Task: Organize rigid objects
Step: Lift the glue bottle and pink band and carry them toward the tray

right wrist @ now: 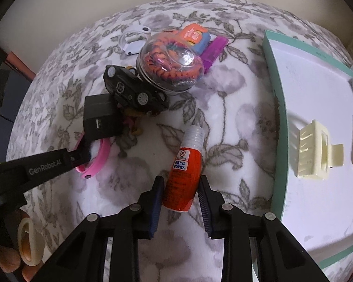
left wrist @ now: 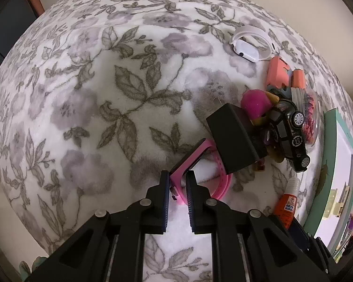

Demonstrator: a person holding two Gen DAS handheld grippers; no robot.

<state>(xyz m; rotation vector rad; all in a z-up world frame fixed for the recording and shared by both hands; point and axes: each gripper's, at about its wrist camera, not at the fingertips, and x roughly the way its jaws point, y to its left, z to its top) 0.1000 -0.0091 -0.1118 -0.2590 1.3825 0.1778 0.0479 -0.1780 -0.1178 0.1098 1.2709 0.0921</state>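
Left wrist view: the left gripper [left wrist: 178,184] is shown with its jaws slightly apart, set on either side of the pink watch band [left wrist: 188,164]; whether the pads press it cannot be told. Directly ahead of the fingertips, a black USB charger block [left wrist: 233,138] is seen lying over the band's far part. Ahead and to the right, a black toy car [left wrist: 291,136] and a magenta pom-pom [left wrist: 255,102] are clustered; farther ahead, a white watch [left wrist: 249,44] rests on the floral blanket [left wrist: 106,94].

Right wrist view: the right gripper [right wrist: 181,188] is shown with jaws apart, the orange glue bottle [right wrist: 183,178] lying between them, cap pointing away; contact is not visible. To the right, a white tray with a green rim [right wrist: 277,117] holds a cream hair claw clip [right wrist: 314,150]. Ahead, a clear dome of beads [right wrist: 171,65] is seen beside the toy car.
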